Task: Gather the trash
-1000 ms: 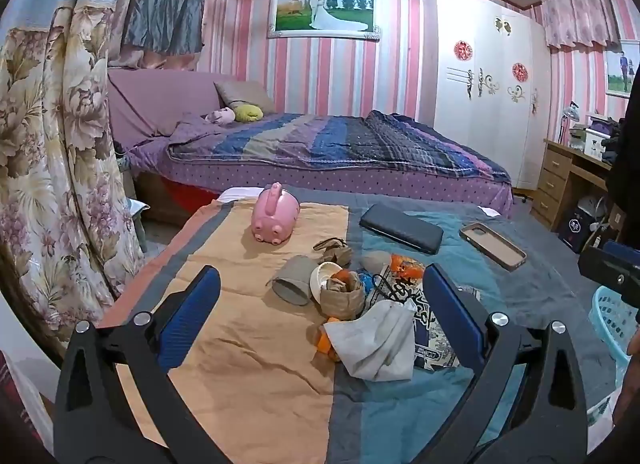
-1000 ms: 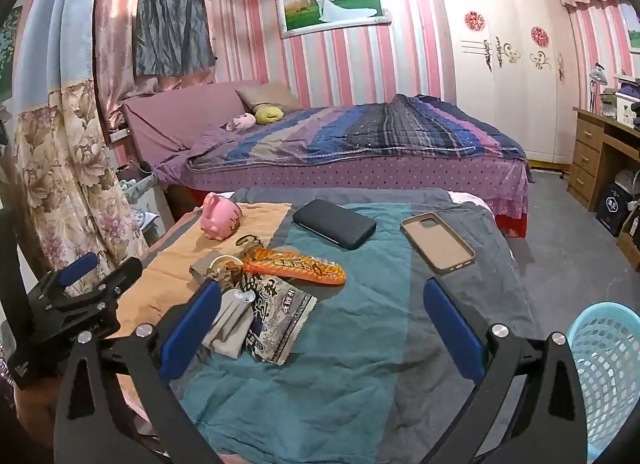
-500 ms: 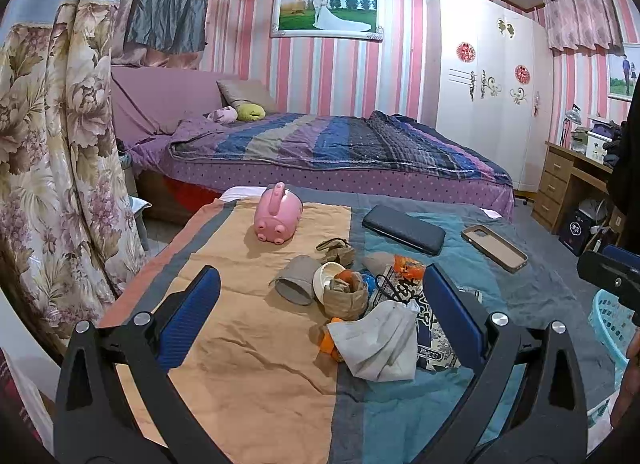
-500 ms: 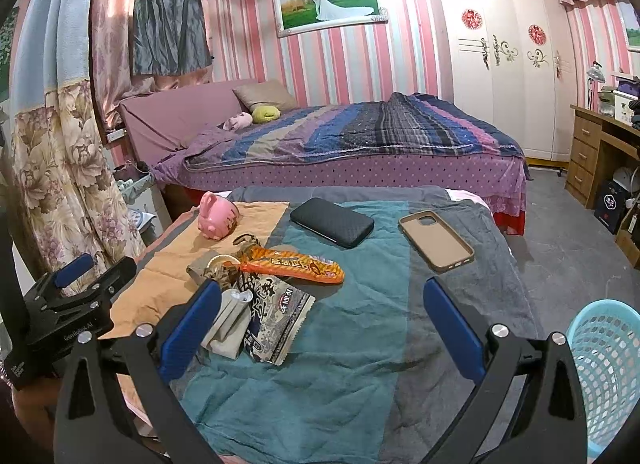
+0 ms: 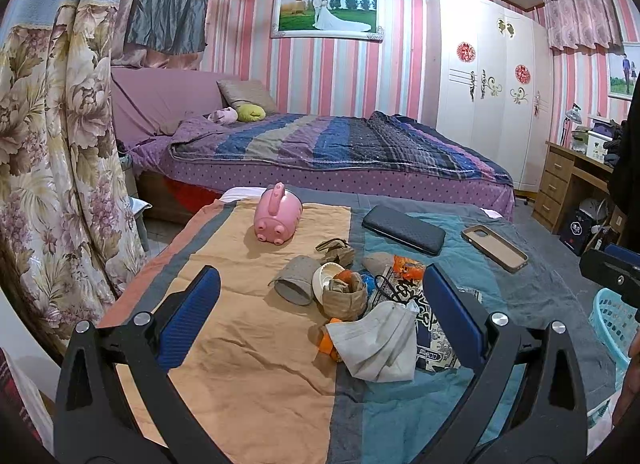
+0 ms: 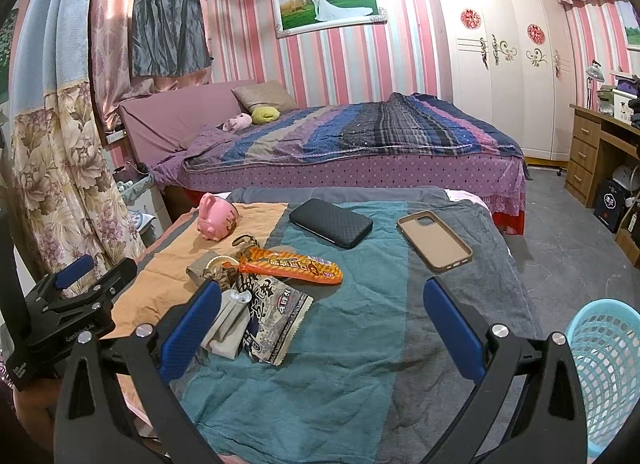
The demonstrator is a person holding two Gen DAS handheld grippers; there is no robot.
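Both tongs hover above a cloth-covered table (image 6: 360,344) with their blue pads spread wide and nothing between them. The left tongs (image 5: 320,316) face a heap of trash lying where the orange panel of the cloth meets the teal one: a crumpled grey-white mask (image 5: 380,344) lies nearest, just beyond it a small brown paper cup (image 5: 345,296) stuffed with scraps, a grey cardboard tube (image 5: 294,280) lying on its side, and a white lid (image 5: 324,278) leaning between the tube and the cup. A dark patterned snack wrapper (image 5: 428,328) lies partly under the mask, and an orange wrapper (image 5: 406,266) shows behind it. The right tongs (image 6: 318,322) look over the same heap from the other side; there the orange wrapper (image 6: 292,264) lies long across the top of the pile, the dark patterned snack wrapper (image 6: 276,324) spreads flat on the teal cloth, and the mask (image 6: 228,328) sits touching the left pad. Farther back on the table, well apart from the trash, rest a pink piggy bank (image 6: 218,217), a black wallet (image 6: 330,221) and a tan phone case (image 6: 434,240). A light blue plastic basket (image 6: 604,368) stands low at the right edge of the right wrist view, beside the table. The left tongs' black frame appears at the left edge of that view, held by a hand that is mostly hidden.
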